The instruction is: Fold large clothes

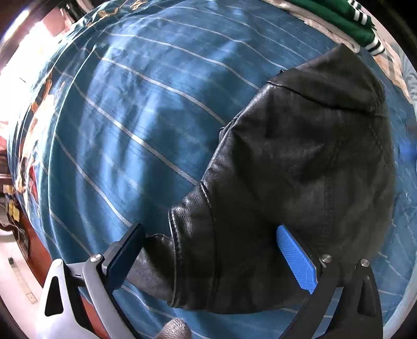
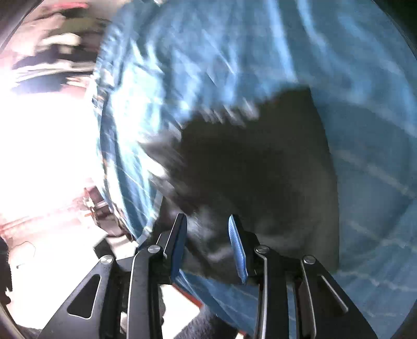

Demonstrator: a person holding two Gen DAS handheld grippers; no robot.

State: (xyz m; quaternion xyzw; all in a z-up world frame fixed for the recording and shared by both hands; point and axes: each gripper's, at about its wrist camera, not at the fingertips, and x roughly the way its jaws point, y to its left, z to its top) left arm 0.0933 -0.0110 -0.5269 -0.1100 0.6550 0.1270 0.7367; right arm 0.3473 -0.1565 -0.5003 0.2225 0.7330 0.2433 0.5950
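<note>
A black leather jacket (image 1: pixel 299 161) lies folded into a compact bundle on a bed covered with a blue striped sheet (image 1: pixel 125 125). My left gripper (image 1: pixel 208 234) is open, its jaws wide apart on either side of the jacket's near end, where a sleeve cuff (image 1: pixel 179 234) sticks out. In the right wrist view the picture is motion-blurred; the jacket (image 2: pixel 255 167) shows as a dark mass ahead. My right gripper (image 2: pixel 208 232) is open with a moderate gap, just above the jacket's near edge, holding nothing.
A green garment with striped cuffs (image 1: pixel 349 20) lies on pale cloth at the bed's far right. The bed's left edge (image 1: pixel 31 161) drops to a bright floor with reddish furniture. In the right wrist view the bed edge (image 2: pixel 112 161) runs down the left.
</note>
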